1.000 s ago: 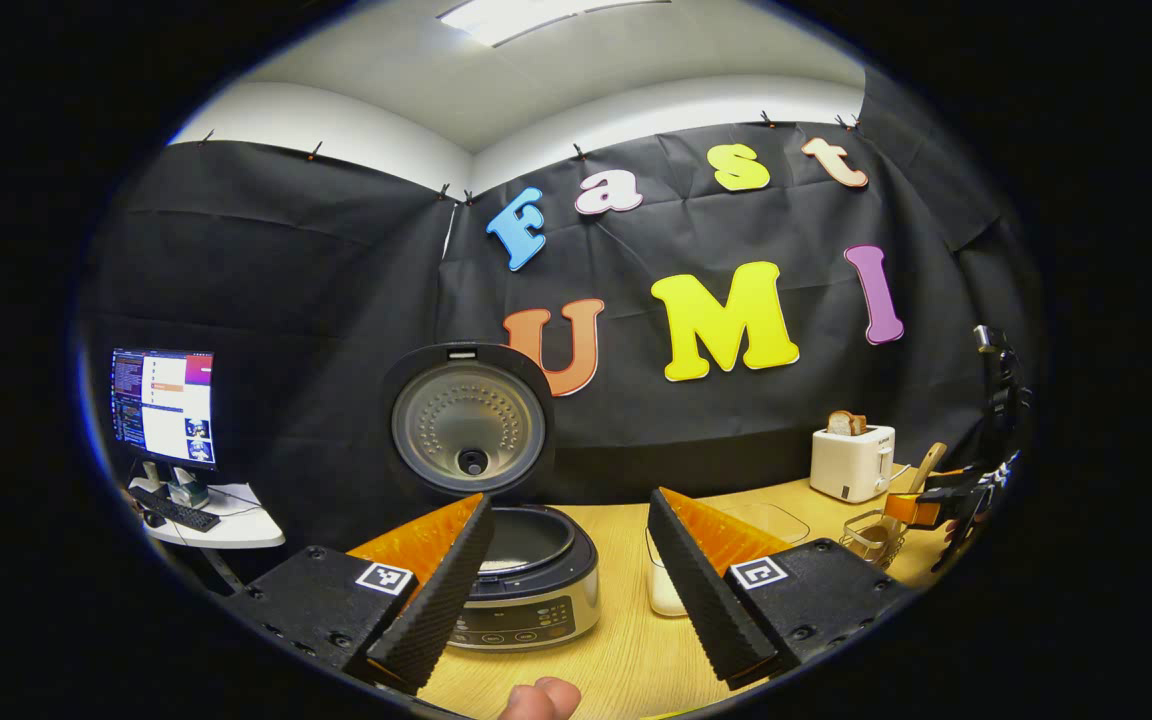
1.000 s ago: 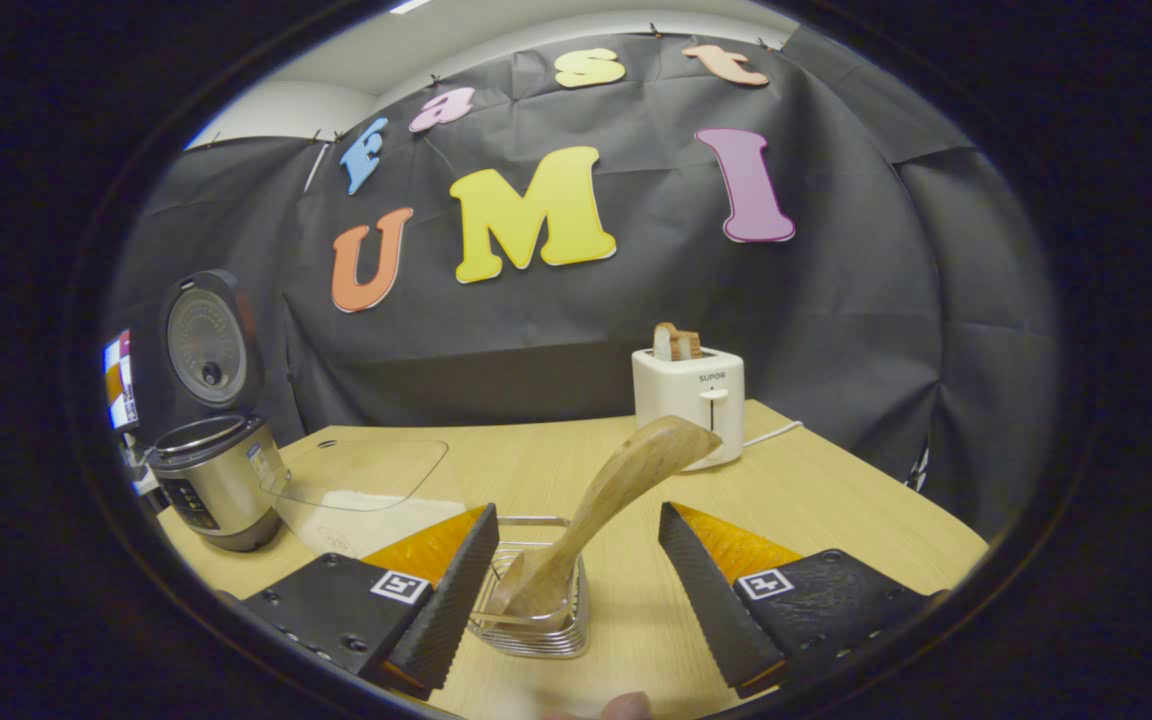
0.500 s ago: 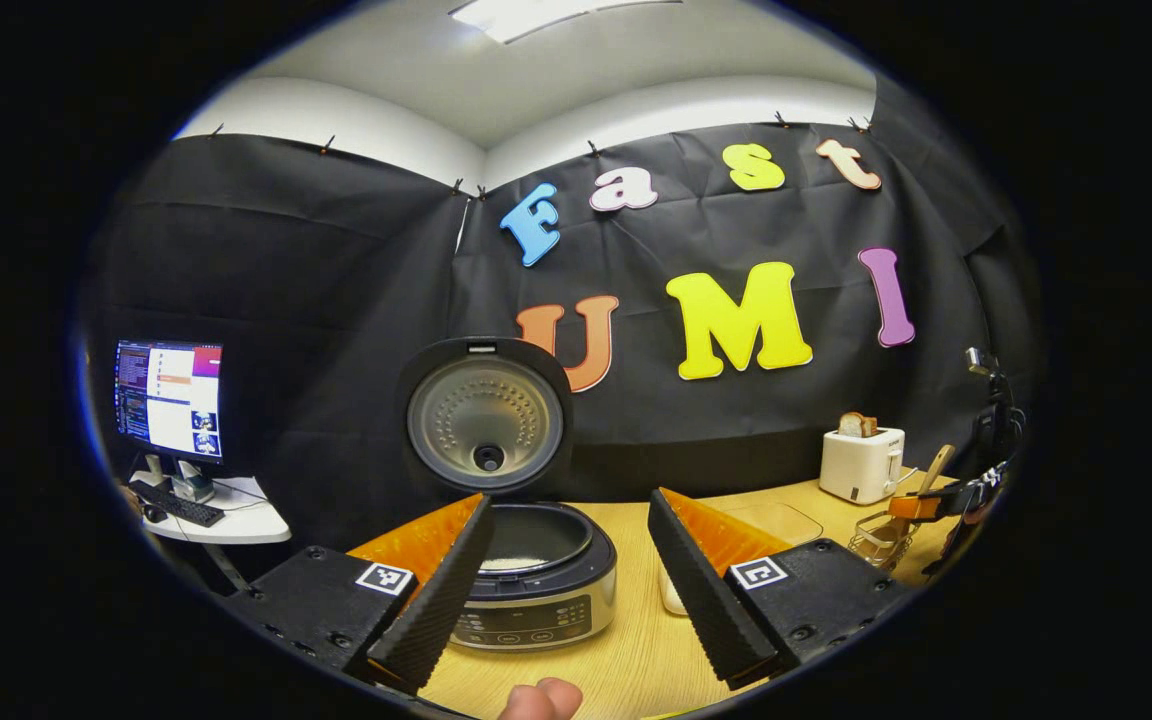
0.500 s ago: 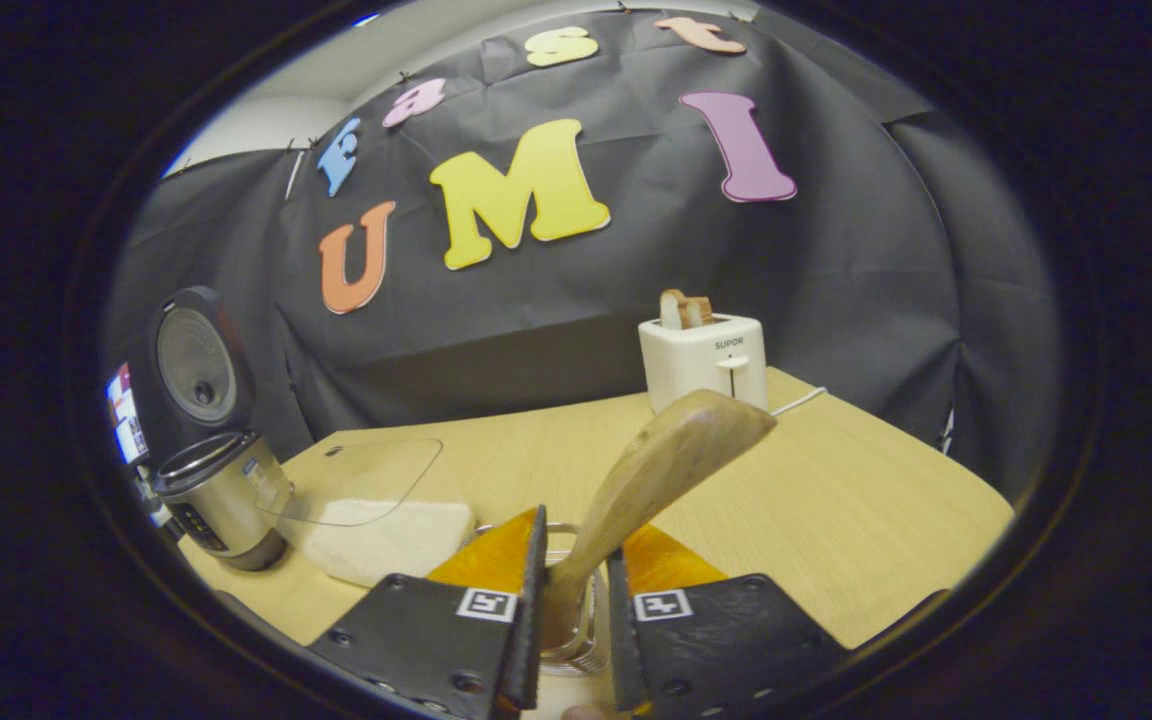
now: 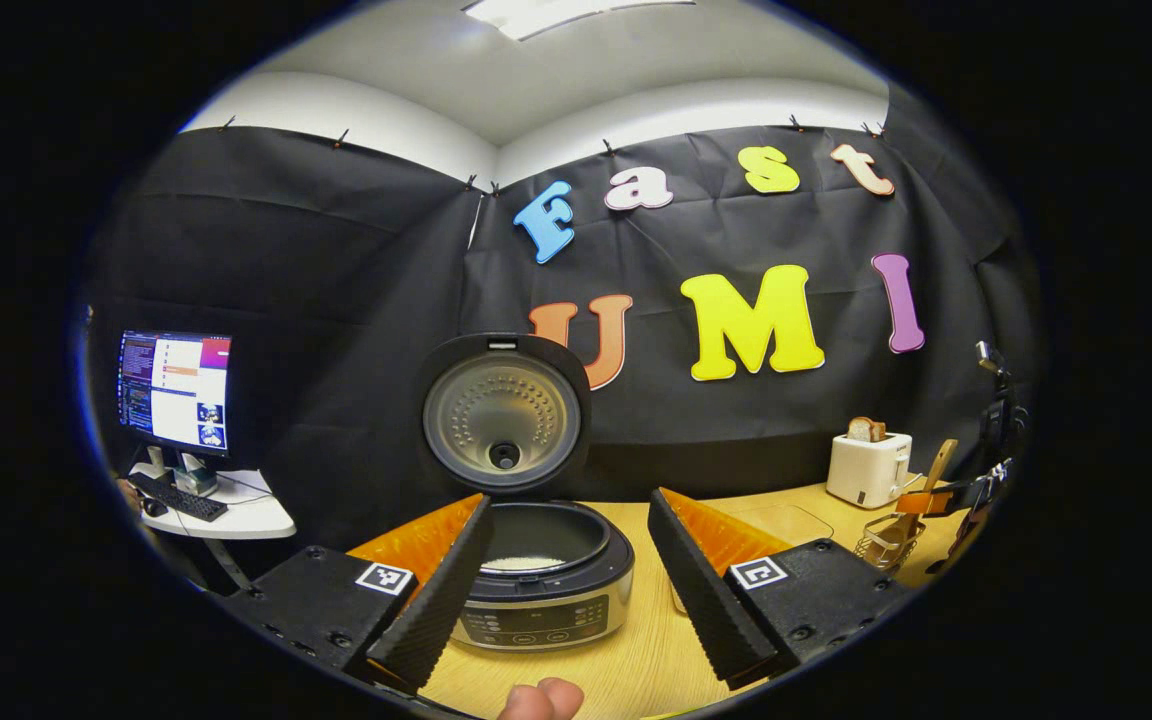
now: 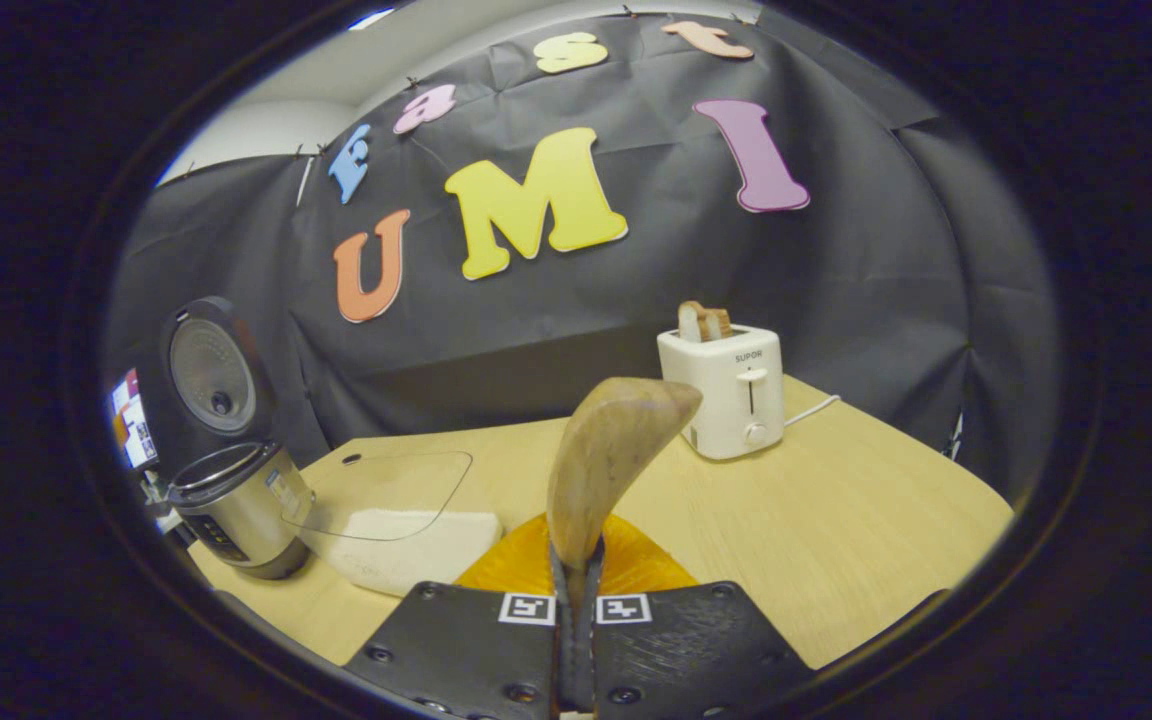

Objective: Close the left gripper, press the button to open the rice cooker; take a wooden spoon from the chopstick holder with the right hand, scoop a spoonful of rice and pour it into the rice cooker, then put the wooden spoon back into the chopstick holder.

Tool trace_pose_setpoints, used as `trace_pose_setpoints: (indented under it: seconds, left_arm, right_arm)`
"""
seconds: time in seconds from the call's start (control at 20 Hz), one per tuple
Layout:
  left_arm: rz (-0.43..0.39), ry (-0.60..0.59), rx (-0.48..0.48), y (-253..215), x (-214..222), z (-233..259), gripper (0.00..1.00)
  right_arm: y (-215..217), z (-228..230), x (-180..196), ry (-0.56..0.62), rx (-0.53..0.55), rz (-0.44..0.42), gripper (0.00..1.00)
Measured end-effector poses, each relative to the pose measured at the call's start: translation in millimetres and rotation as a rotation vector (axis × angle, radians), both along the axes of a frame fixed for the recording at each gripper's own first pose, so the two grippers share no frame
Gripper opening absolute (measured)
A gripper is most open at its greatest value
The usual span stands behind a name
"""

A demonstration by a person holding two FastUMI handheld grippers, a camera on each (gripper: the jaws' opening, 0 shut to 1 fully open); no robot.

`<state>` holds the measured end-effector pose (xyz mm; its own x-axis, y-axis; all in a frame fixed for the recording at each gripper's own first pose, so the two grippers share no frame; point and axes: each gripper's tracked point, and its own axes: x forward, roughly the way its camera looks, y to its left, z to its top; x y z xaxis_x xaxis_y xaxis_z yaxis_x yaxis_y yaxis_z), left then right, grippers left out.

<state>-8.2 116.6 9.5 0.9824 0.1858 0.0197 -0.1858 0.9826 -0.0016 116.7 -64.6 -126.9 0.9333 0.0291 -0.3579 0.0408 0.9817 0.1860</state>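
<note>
Right tool (image 6: 576, 590): jaws clamped on the handle of the pale wooden spoon (image 6: 608, 450), bowl end pointing up and slightly right in the right gripper view. In the left gripper view the same spoon stands over the wire chopstick holder (image 5: 884, 540) at the far right of the table; can't tell if its lower end has cleared the holder.

Left tool (image 5: 566, 590): jaws wide apart, holding nothing, hovering in front of the round black-and-steel rice cooker (image 5: 544, 580).

Cooker lid (image 5: 504, 412) is up, so the button step looks done. Some white rice sits in the inner pot.

Rice supply: clear lidded rectangular container of white rice (image 6: 406, 540), on the light wooden table (image 6: 836, 510) between the cooker and the holder. The clear lid looks to be lying over it; can't tell if it leaves an opening.

White two-slot toaster with bread (image 6: 726, 385) stands further back, well apart from the work path.

Risks, my read:
- Grip is low on a narrow handle with a long lever above, so the spoon may pivot in the jaws once loaded and spill.
- If the spoon end is still in the wire holder, a sideways pull could snag and tip it.
- Spoon is bowl-up, so it needs reorienting before scooping; a fast rotation could let it slip.
- The container lid may block the scoop.
- The left tool parked by the cooker could foul the pour path.
</note>
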Motion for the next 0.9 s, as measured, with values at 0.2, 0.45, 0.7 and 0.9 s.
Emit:
trace_pose_setpoints:
  seconds: [0.2,0.45,0.7,0.9]
  left_arm:
    - [0.011,0.025,-0.026,11.5,-0.1,-7.6,0.99]
    - [0.022,0.03,-0.033,24.7,-3.4,-8.0,0.99]
    - [0.02,0.031,-0.038,32.3,-6.7,-5.6,0.99]
    - [0.039,0.035,-0.012,43.4,-11.5,-4.6,0.99]
  right_arm:
    - [3.3,29.6,-0.7,-0.036,-0.027,0.003,0.0]
    - [22.6,80.9,10.0,-0.108,-0.07,0.044,0.0]
    - [86.9,121.2,42.2,-0.168,-0.11,0.16,0.0]
    - [148.2,116.3,75.3,-0.159,-0.17,0.258,0.0]
